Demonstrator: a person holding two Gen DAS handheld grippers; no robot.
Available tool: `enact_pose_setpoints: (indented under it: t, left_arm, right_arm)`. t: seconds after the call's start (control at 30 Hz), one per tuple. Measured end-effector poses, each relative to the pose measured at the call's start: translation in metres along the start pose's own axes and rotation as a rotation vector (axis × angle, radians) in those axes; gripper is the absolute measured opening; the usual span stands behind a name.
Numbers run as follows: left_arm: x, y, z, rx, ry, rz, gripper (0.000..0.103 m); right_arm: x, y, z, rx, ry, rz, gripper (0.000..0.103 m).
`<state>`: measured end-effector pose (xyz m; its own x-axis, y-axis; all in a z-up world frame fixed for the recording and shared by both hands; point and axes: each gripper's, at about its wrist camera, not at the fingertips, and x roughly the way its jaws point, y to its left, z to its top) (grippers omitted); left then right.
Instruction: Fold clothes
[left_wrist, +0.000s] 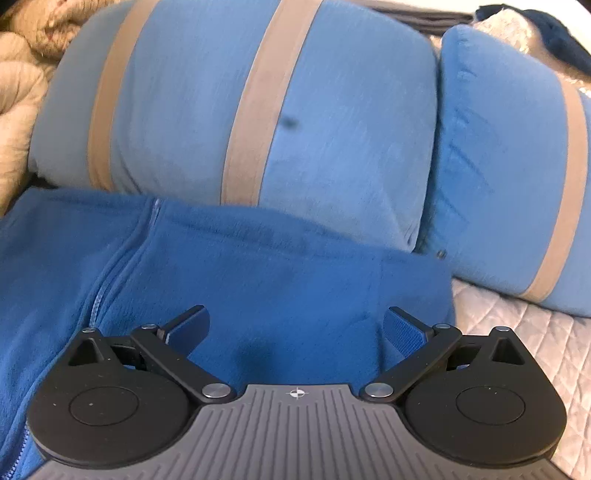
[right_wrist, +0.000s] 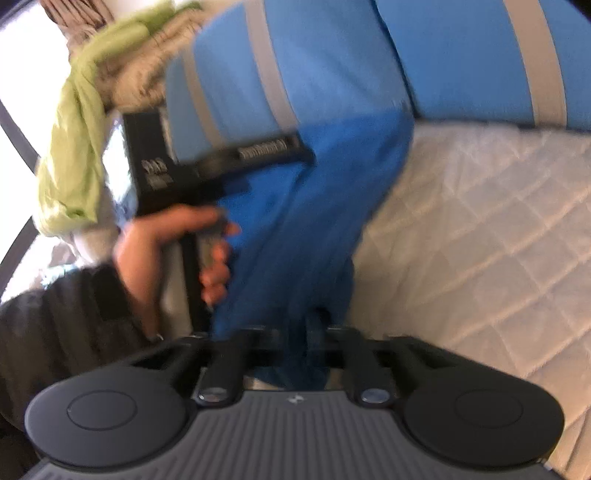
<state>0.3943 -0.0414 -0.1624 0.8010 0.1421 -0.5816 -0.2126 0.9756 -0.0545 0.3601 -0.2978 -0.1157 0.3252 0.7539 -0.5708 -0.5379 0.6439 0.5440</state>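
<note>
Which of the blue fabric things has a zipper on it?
The darker blue fleece garment lying nearest the left tongs; its zipper runs down its left part. The two lighter blue pillows behind it carry tan stripes instead.

Ahead of your left hand-held gripper (left_wrist: 295, 328), two striped blue pillows (left_wrist: 258, 110) form a wall, touching the far edge of the blue fleece garment (left_wrist: 258, 277). Free room lies to the right: bare quilted bed cover (right_wrist: 480, 240). To the left, beige blankets (left_wrist: 18, 92) and a green cloth (right_wrist: 74, 147) block passage. Your left hand (right_wrist: 166, 251) occupies the space beside the garment.
</note>
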Motion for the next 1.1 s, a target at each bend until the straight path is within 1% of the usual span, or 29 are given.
enact_pose_setpoints:
  t: [0.03, 0.1, 0.13, 0.23, 0.33, 0.4, 0.43, 0.47, 0.5, 0.53, 0.57, 0.6, 0.63, 0.67, 0.7, 0.8, 0.87, 0.97, 1.07, 1.1]
  left_arm:
    - [0.002, -0.001, -0.001, 0.013, 0.016, 0.002, 0.103]
    - [0.001, 0.000, -0.004, 0.036, 0.044, 0.008, 0.103]
    - [0.000, -0.001, -0.006, 0.042, 0.044, 0.013, 0.103]
    - [-0.008, -0.005, -0.009, 0.071, 0.030, 0.030, 0.103]
    - [-0.017, -0.010, -0.013, 0.121, 0.019, 0.048, 0.103]
    - [-0.030, -0.018, -0.015, 0.228, -0.020, 0.059, 0.103]
    - [-0.035, -0.024, -0.018, 0.293, -0.045, 0.065, 0.103]
    - [-0.039, -0.031, -0.020, 0.360, -0.071, 0.071, 0.103]
    - [-0.045, -0.036, -0.023, 0.413, -0.088, 0.075, 0.103]
    - [-0.051, -0.040, -0.024, 0.442, -0.093, 0.072, 0.103]
    - [-0.057, -0.043, -0.025, 0.465, -0.096, 0.067, 0.103]
    - [-0.064, -0.045, -0.025, 0.475, -0.093, 0.061, 0.103]
    - [-0.072, -0.048, -0.025, 0.482, -0.088, 0.054, 0.103]
    - [-0.080, -0.050, -0.024, 0.484, -0.089, 0.047, 0.103]
    - [-0.088, -0.053, -0.024, 0.484, -0.091, 0.040, 0.103]
    - [-0.115, -0.062, -0.023, 0.465, -0.097, 0.011, 0.103]
    - [-0.131, -0.069, -0.024, 0.434, -0.090, -0.019, 0.103]
    - [-0.151, -0.078, -0.030, 0.395, -0.049, -0.077, 0.103]
    - [-0.166, -0.085, -0.040, 0.366, -0.011, -0.118, 0.103]
    - [-0.170, -0.086, -0.045, 0.363, -0.005, -0.124, 0.103]
  right_arm:
    - [0.001, -0.002, -0.001, 0.014, 0.014, -0.012, 0.008]
    - [-0.003, -0.011, -0.002, 0.099, 0.025, 0.002, 0.008]
    - [-0.005, -0.016, -0.003, 0.140, 0.031, 0.008, 0.007]
    - [-0.006, -0.015, -0.006, 0.148, 0.046, -0.017, 0.007]
    - [-0.008, -0.003, -0.006, 0.080, 0.051, -0.057, 0.008]
    - [-0.010, 0.006, -0.006, 0.028, 0.052, -0.085, 0.008]
    - [-0.013, 0.012, -0.006, -0.003, 0.049, -0.105, 0.009]
    - [-0.016, 0.015, -0.006, -0.002, 0.047, -0.123, 0.012]
    - [-0.019, 0.015, -0.006, 0.011, 0.045, -0.145, 0.025]
    - [-0.022, 0.015, -0.005, 0.023, 0.044, -0.168, 0.033]
    - [-0.025, 0.016, -0.004, 0.018, 0.037, -0.209, 0.041]
    - [-0.030, 0.017, -0.002, 0.003, 0.019, -0.272, 0.056]
    - [-0.035, 0.018, -0.001, -0.013, 0.001, -0.335, 0.079]
    - [-0.040, 0.019, 0.001, -0.027, -0.016, -0.397, 0.091]
    - [-0.045, 0.018, 0.000, -0.026, -0.024, -0.428, 0.103]
    - [-0.062, 0.013, -0.004, -0.022, -0.048, -0.524, 0.103]
    - [-0.073, 0.010, -0.006, -0.020, -0.065, -0.587, 0.103]
    - [-0.089, 0.006, -0.010, -0.016, -0.089, -0.682, 0.103]
    - [-0.106, 0.001, -0.014, -0.012, -0.113, -0.777, 0.103]
    - [-0.110, -0.001, -0.017, -0.006, -0.113, -0.787, 0.103]
